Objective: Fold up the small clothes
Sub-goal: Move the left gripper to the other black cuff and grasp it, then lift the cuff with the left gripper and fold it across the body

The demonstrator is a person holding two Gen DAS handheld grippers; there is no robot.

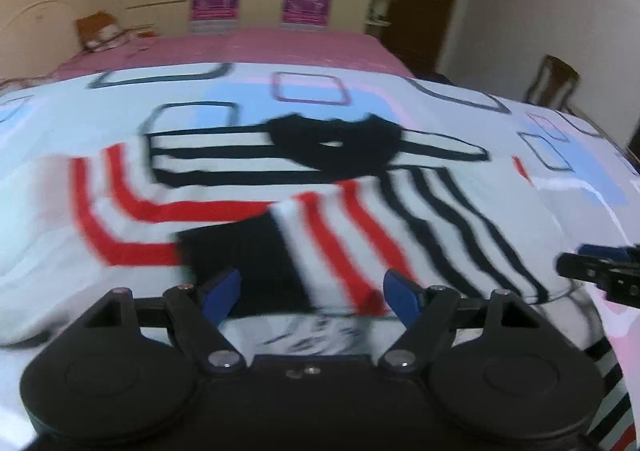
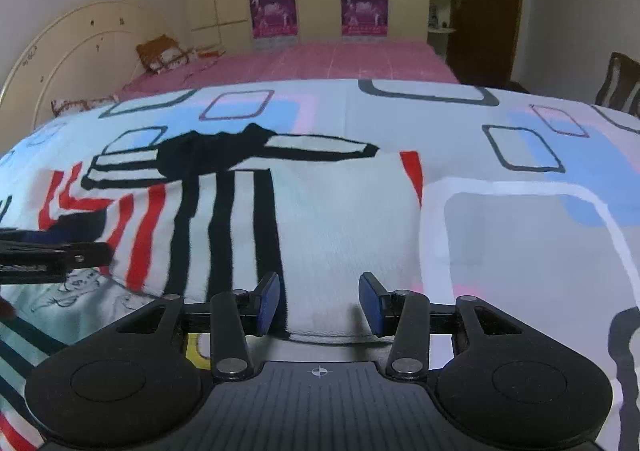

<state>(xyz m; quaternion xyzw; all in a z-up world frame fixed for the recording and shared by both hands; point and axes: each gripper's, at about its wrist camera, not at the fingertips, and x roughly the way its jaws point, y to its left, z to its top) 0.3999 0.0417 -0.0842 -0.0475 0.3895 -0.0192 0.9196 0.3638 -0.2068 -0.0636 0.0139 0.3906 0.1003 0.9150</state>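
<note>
Striped shirt (image 2: 344, 219) is lying on the patterned bedsheet (image 2: 520, 251), white with red and black stripes and a black collar (image 2: 208, 155) at the far end. Going left to right: the red-striped sleeve (image 1: 104, 203) flops out on the left, then a black patch and more red stripes sit in the middle, then thin black stripes run down the right side (left wrist view is pretty blurry, so fine detail is hard to call). Left gripper (image 1: 312, 291) hangs over the near edge of the shirt with its blue pads spread wide, nothing pinched between them. Further right, the right gripper (image 2: 319, 305) sits over the plain white part of the shirt's near edge, fingers partly apart and not clamping the cloth. Behind all this there's a pink bed (image 2: 340, 59) and a wardrobe with purple posters (image 2: 364, 11)
</note>
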